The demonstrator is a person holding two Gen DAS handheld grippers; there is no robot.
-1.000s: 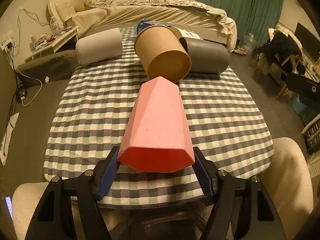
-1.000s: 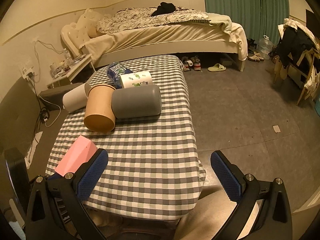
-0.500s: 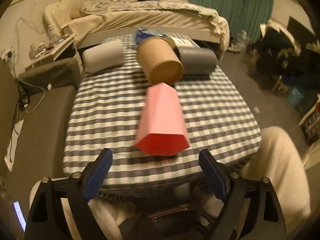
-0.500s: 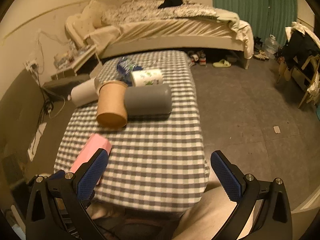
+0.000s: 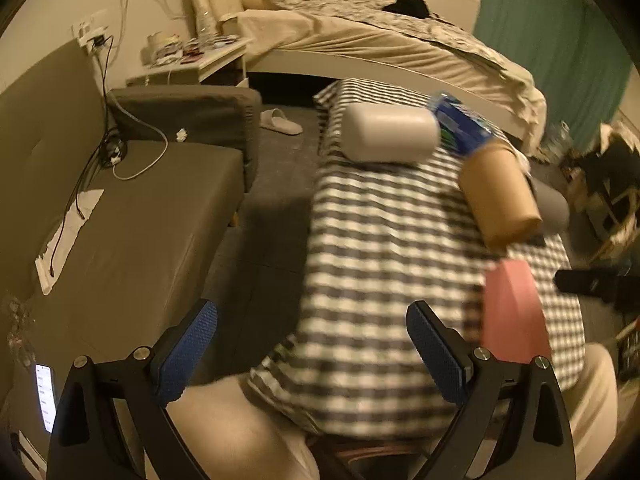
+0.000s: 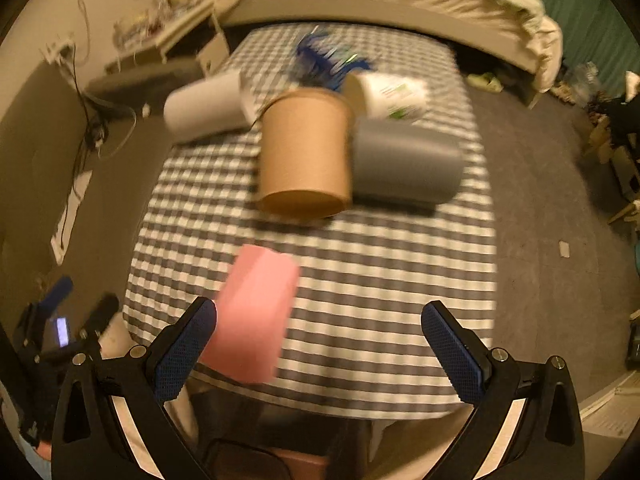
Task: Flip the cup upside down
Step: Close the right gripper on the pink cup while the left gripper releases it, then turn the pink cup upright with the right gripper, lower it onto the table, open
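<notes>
The pink faceted cup [image 5: 512,312] [image 6: 256,316] stands near the front edge of the checked table [image 6: 380,280], with its narrow closed end up. My left gripper [image 5: 316,352] is open and empty, off to the cup's left over the table's left edge. My right gripper [image 6: 320,348] is open and empty, just in front of the table, with the cup by its left finger [image 6: 188,344]. Both views are motion-blurred.
On the table behind the cup lie a brown paper cup [image 6: 308,160], a grey cylinder [image 6: 404,164], a white cylinder [image 6: 204,108], a white printed cup [image 6: 388,96] and a blue packet [image 6: 320,56]. A grey sofa [image 5: 120,220] is left, a bed [image 5: 380,40] behind.
My left gripper opened, let go of the pink cup and swung back and left. The cup now stands free on the table. My right gripper moved in toward the table.
</notes>
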